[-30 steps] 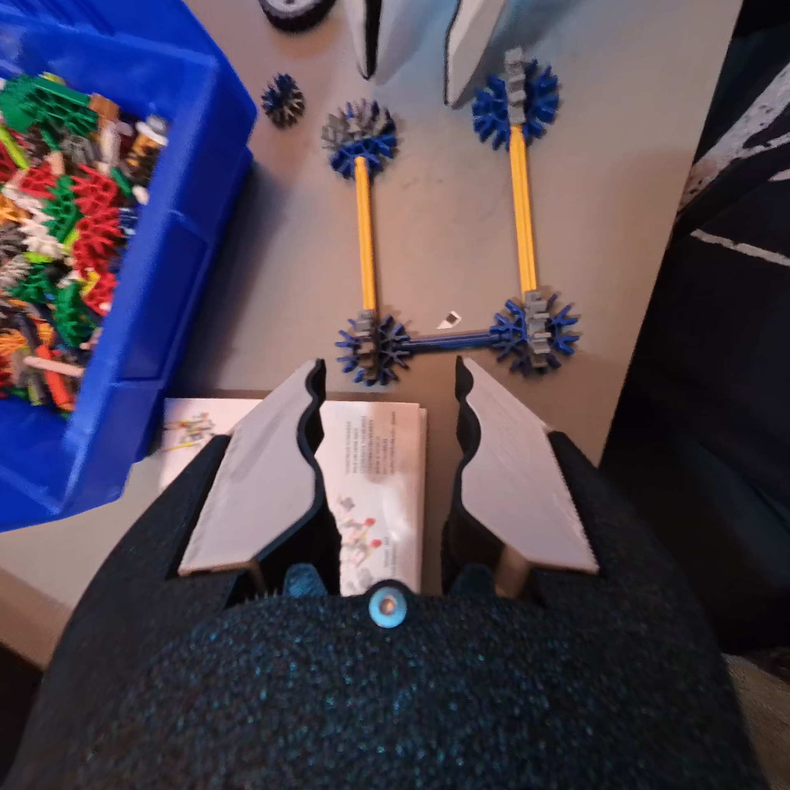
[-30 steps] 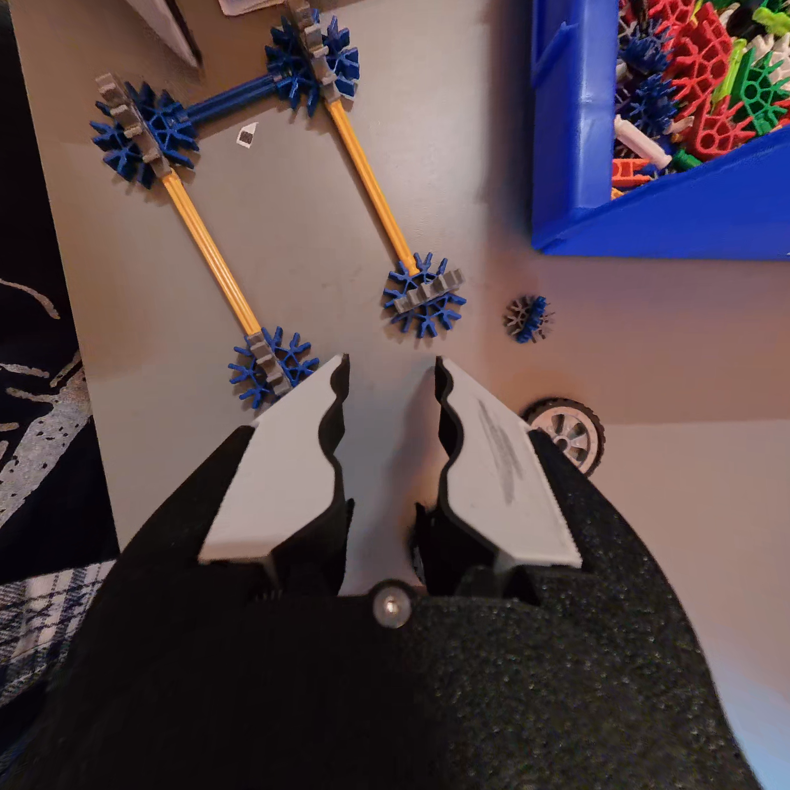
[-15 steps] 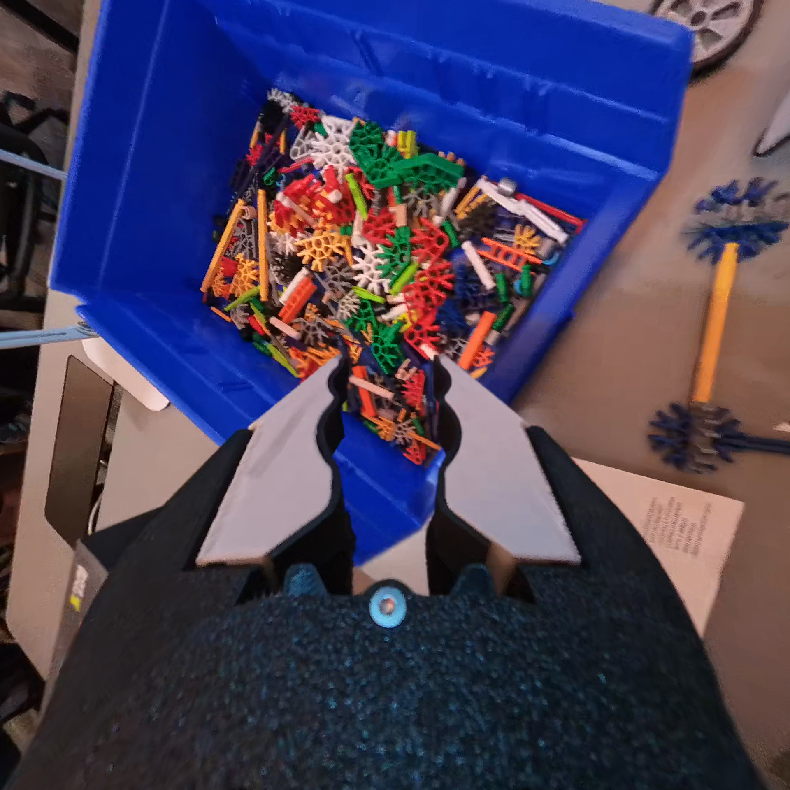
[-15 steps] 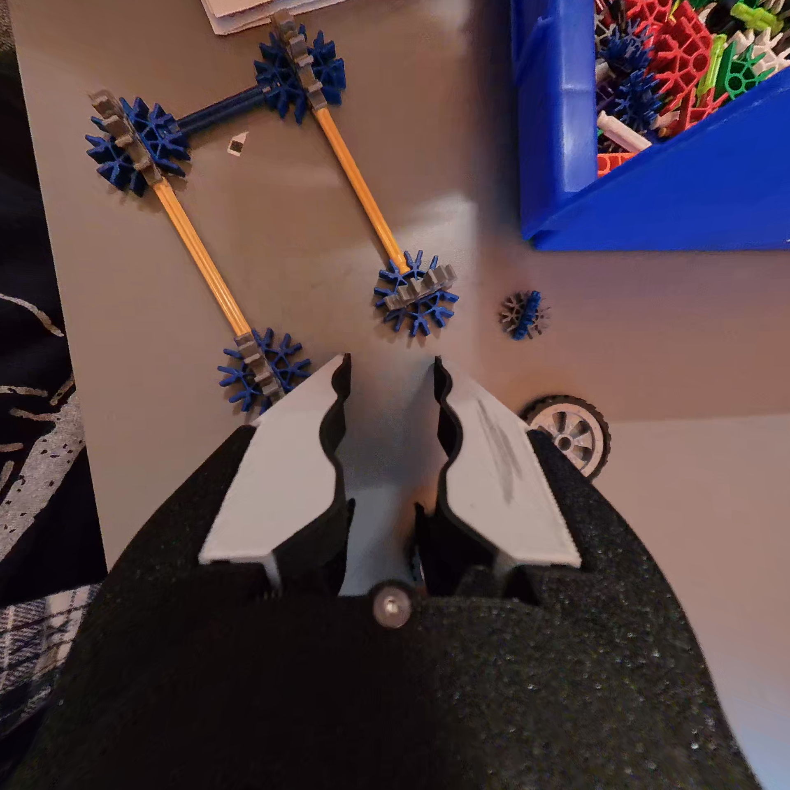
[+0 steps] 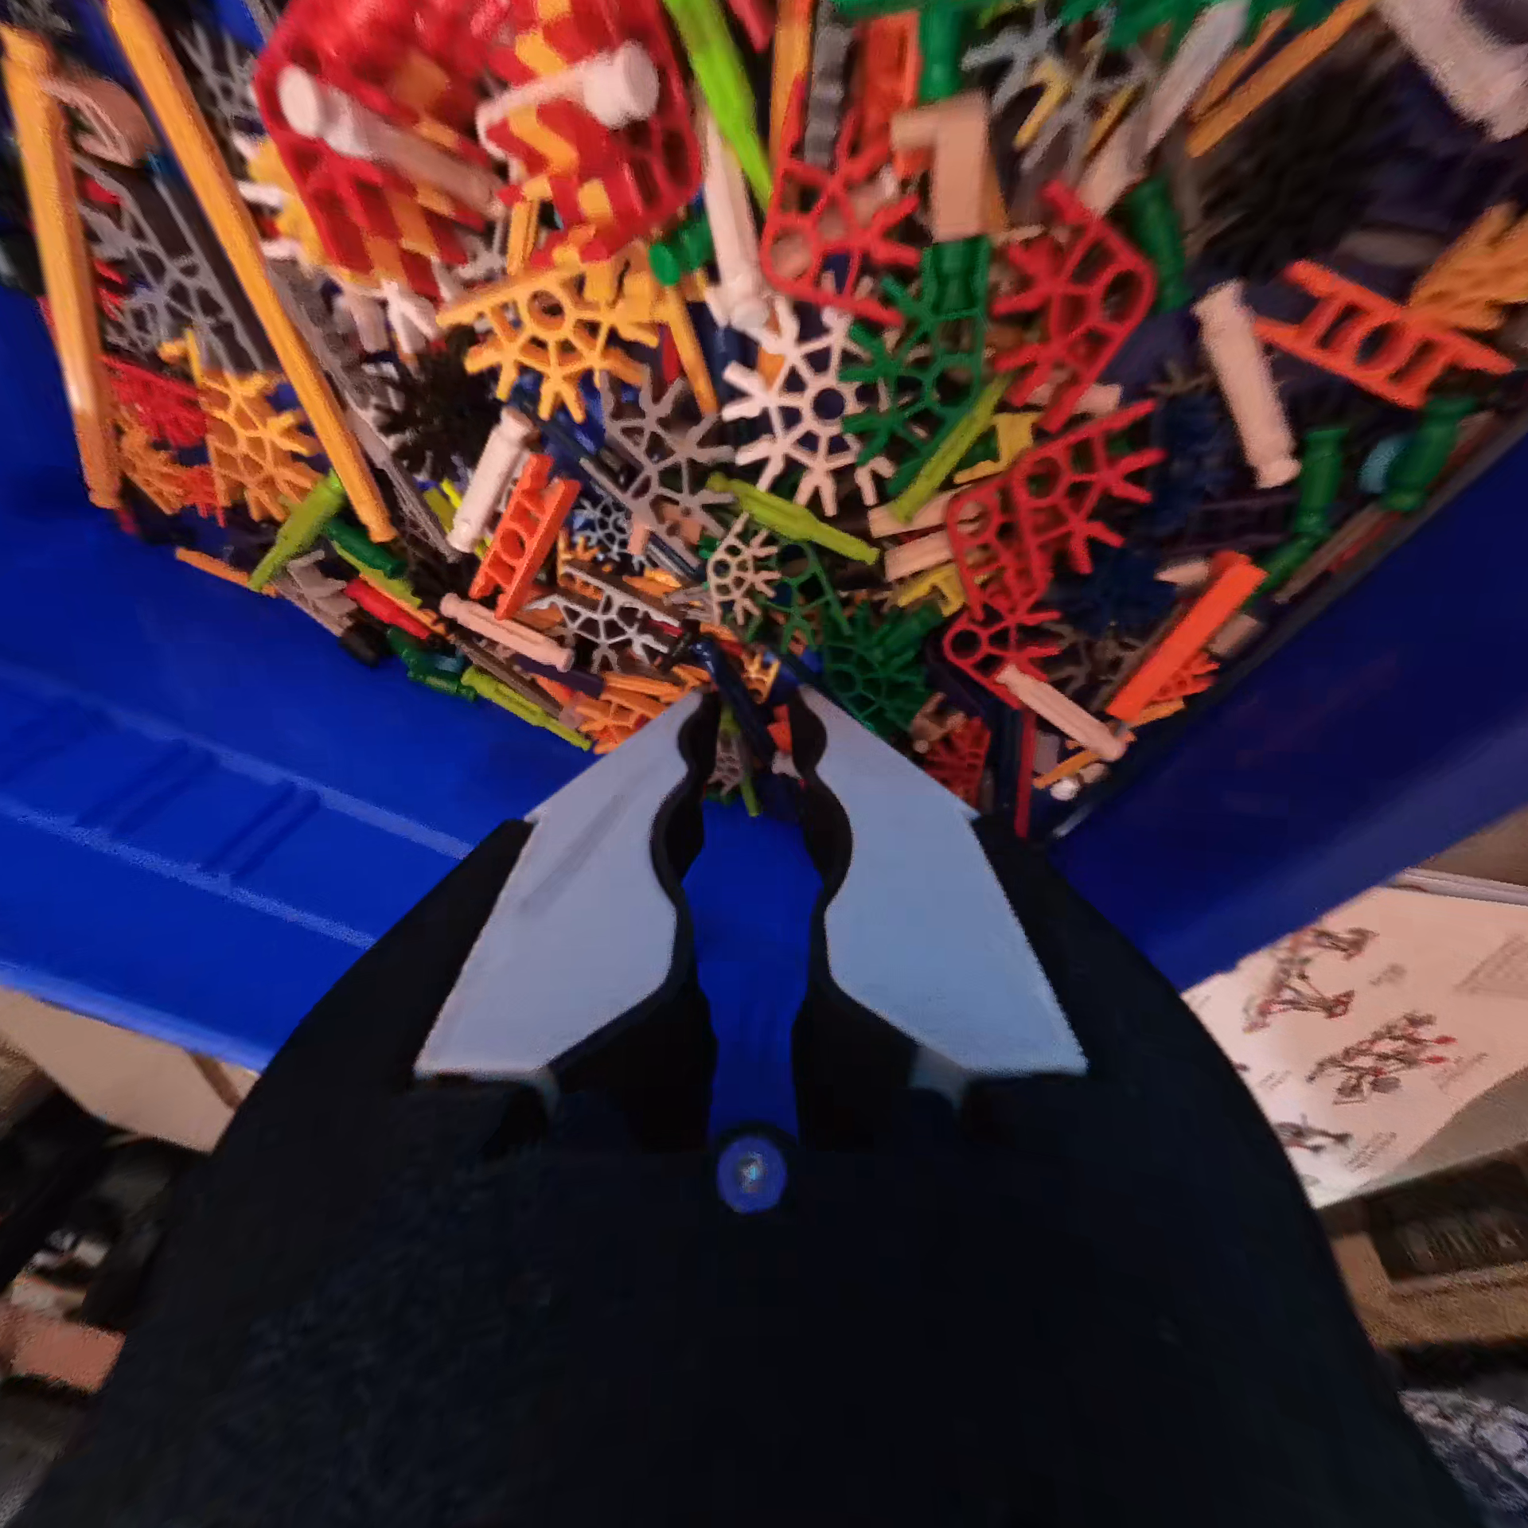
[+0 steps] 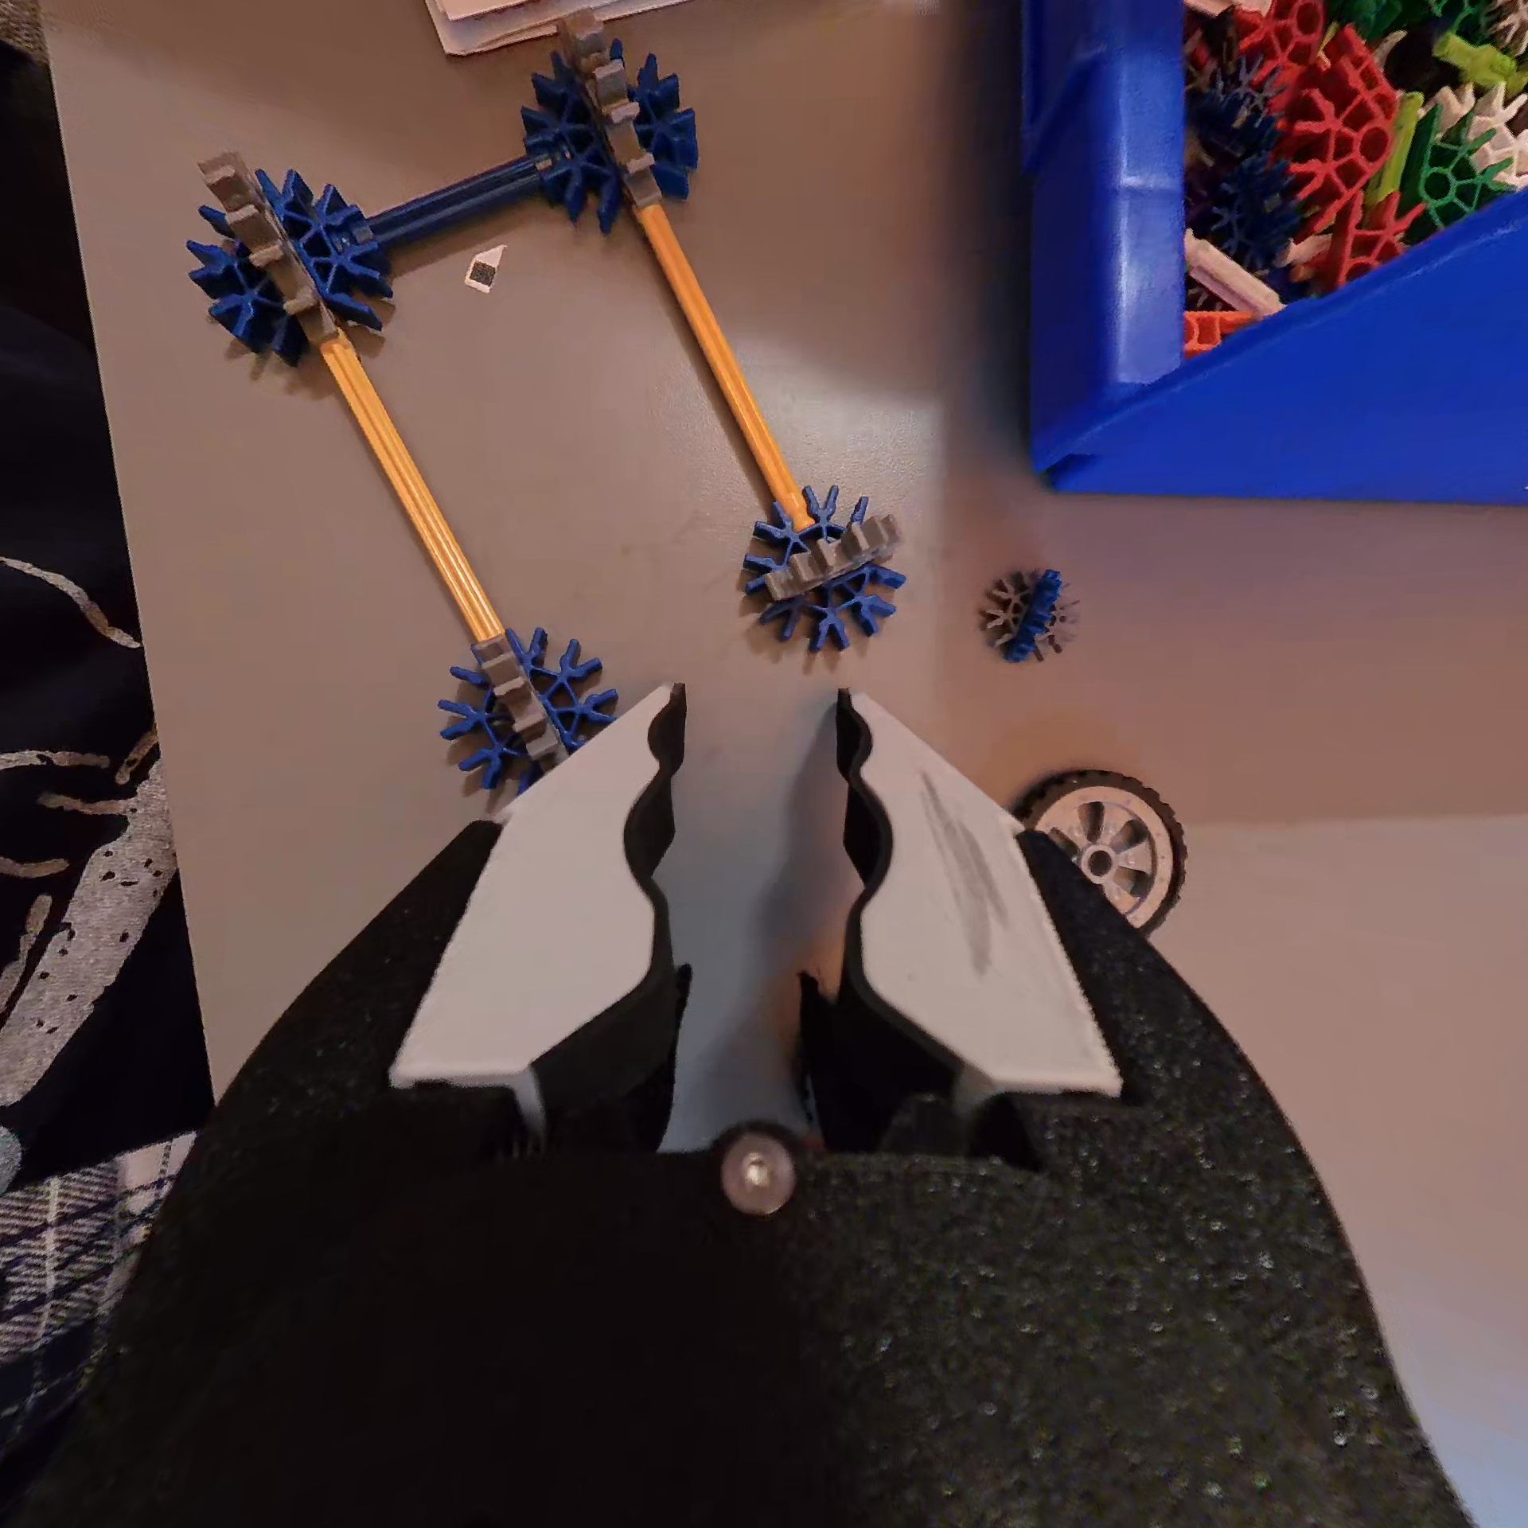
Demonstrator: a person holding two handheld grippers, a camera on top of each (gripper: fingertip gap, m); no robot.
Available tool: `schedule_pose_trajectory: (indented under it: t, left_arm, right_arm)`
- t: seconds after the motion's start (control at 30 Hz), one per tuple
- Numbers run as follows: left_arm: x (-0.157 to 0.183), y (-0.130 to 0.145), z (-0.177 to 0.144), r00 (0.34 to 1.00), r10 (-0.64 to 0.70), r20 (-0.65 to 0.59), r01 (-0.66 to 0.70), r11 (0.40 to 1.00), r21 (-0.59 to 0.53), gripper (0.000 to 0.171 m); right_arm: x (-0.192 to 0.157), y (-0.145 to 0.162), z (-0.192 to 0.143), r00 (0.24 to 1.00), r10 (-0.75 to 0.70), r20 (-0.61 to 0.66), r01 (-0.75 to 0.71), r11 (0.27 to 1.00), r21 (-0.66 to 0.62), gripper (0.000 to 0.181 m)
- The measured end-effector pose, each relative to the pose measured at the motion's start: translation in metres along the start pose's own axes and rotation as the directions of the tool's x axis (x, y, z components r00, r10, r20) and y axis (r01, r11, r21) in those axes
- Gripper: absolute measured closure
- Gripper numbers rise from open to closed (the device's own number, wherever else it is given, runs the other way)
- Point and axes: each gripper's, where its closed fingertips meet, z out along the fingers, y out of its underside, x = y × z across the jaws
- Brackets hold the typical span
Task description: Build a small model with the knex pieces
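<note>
My left tongs (image 5: 748, 728) dip into the blue bin (image 5: 207, 785), narrowed.
Right tongs (image 6: 761, 703) gape wide over bare tabletop (image 6: 909, 413); the booklet's (image 5: 1364, 1033) print is blurred.

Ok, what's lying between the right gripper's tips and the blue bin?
In the right wrist view, a small loose blue-and-grey connector lies on the grey table between the right gripper and the blue bin; otherwise bare.

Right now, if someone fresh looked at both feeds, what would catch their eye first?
The heap of multicoloured construction pieces filling the blue bin, with the left gripper dipped into it, jaws nearly closed around a dark blue rod. In the right wrist view, the right gripper hangs open above the grey table, beside a frame of yellow rods and blue connectors; a small wheel lies right of it.
</note>
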Motion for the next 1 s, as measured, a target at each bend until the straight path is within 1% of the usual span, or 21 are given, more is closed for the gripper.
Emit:
schedule_pose_trajectory:
  t: [0.07, 0.13, 0.33, 0.47, 0.7, 0.77, 0.87, 0.93, 1.0]
  left_arm:
    - [-0.009, 0.003, 0.007, 1.0, -0.013, 0.021, 0.014, 0.999, -0.044, 0.159]
    - [-0.011, -0.003, 0.007, 0.999, -0.032, -0.003, 0.032, 0.999, -0.02, 0.16]
    - [-0.009, -0.003, 0.008, 0.999, -0.035, -0.028, 0.034, 0.999, -0.026, 0.158]
    - [-0.009, -0.008, 0.007, 1.0, -0.023, 0.005, 0.022, 1.0, 0.019, 0.168]
    - [-0.004, -0.011, 0.002, 0.998, -0.004, 0.057, 0.0, 0.997, 0.073, 0.169]
    - [-0.004, -0.014, -0.006, 0.998, -0.019, 0.06, 0.011, 0.992, 0.126, 0.169]
    - [-0.01, -0.017, -0.023, 0.994, -0.078, 0.078, 0.057, 0.969, 0.242, 0.169]
    - [-0.012, -0.02, -0.038, 0.99, -0.118, 0.072, 0.087, 0.936, 0.34, 0.169]
    - [-0.007, -0.024, -0.054, 0.989, -0.141, 0.035, 0.111, 0.891, 0.44, 0.169]
  right_arm:
    - [0.0, 0.0, 0.0, 1.0, -0.006, -0.003, 0.006, 1.0, -0.002, 0.145]
    - [-0.001, 0.0, 0.0, 1.0, -0.012, -0.005, 0.012, 1.0, -0.004, 0.145]
    - [-0.001, 0.0, -0.001, 1.0, -0.025, -0.012, 0.025, 1.0, -0.008, 0.144]
    - [-0.002, 0.001, -0.001, 0.999, -0.032, -0.014, 0.032, 0.999, -0.01, 0.144]
    - [-0.002, 0.001, -0.002, 0.999, -0.039, -0.017, 0.038, 0.999, -0.013, 0.144]
    - [-0.001, 0.002, -0.002, 0.999, -0.039, -0.018, 0.039, 0.999, -0.016, 0.144]
    - [0.001, 0.002, -0.003, 0.999, -0.037, -0.025, 0.037, 0.999, -0.016, 0.143]
    - [0.003, 0.0, -0.005, 0.999, -0.026, -0.029, 0.026, 1.0, 0.002, 0.143]
    - [0.006, -0.006, -0.009, 0.999, -0.01, -0.036, 0.011, 0.999, 0.034, 0.143]
